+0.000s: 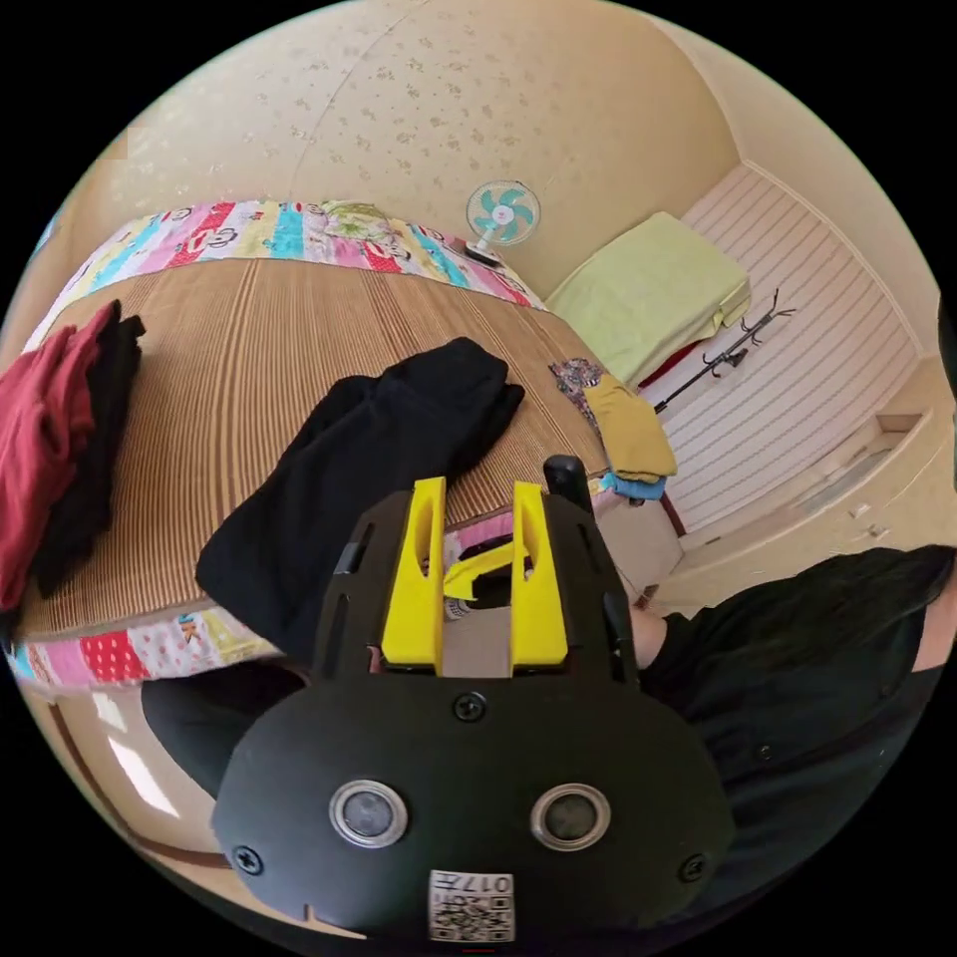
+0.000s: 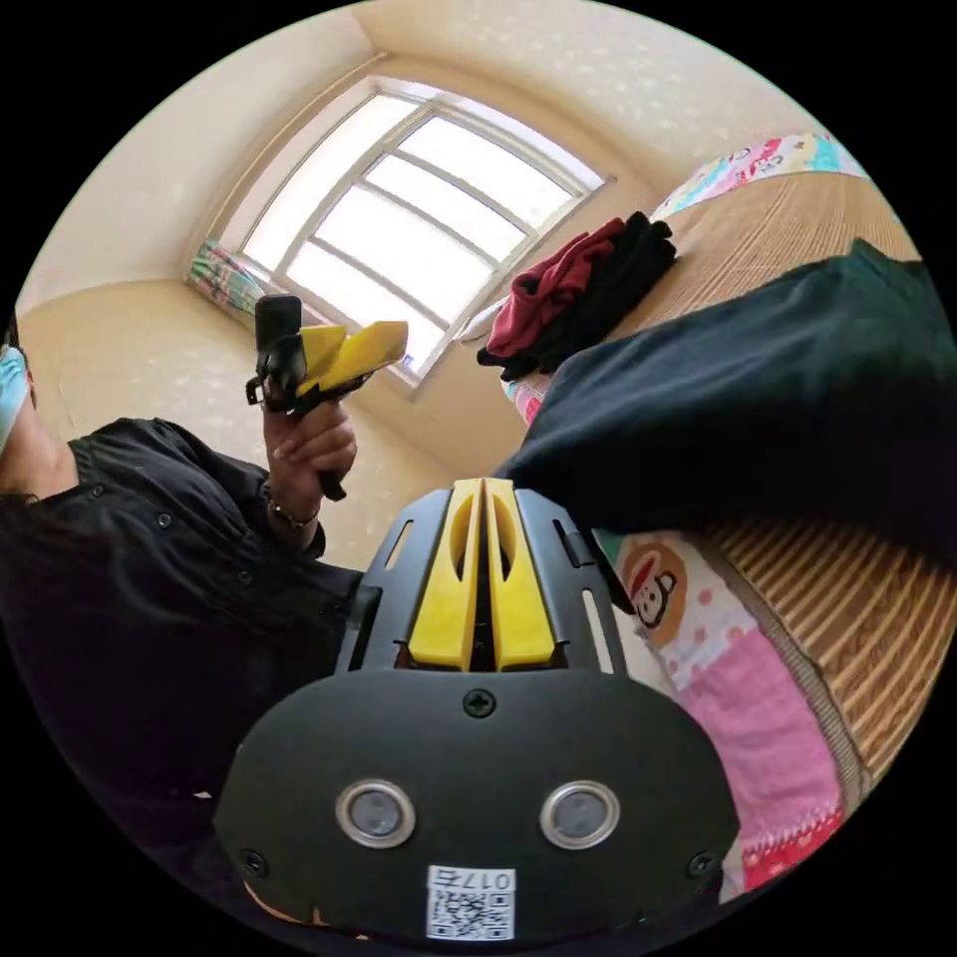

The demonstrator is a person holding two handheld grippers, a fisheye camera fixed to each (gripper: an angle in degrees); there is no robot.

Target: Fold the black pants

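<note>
We see the black pants (image 1: pixel 369 469) lying on the woven mat (image 1: pixel 249 339) of the bed, bunched lengthwise, one end hanging over the near edge. In the right gripper view the pants (image 2: pixel 738 399) fill the upper right, draped over the mat and the patterned sheet (image 2: pixel 718 678) at the bed's side.

Left gripper (image 1: pixel 477 503): yellow jaws apart, nothing between them, held in the air off the bed edge, clear of the pants. In the right gripper view we find it (image 2: pixel 374 354) raised in the person's hand (image 2: pixel 304 449) in front of the window (image 2: pixel 399 229).

Right gripper (image 2: pixel 483 498): jaws closed together, empty, tips just below the pants' edge; contact unclear.

On the mat's far side, a pile of red and black clothes (image 1: pixel 60 449). Beyond the bed: a small fan (image 1: pixel 501 214), a yellow-green cushion (image 1: pixel 648 289), a mustard garment (image 1: pixel 628 429).
</note>
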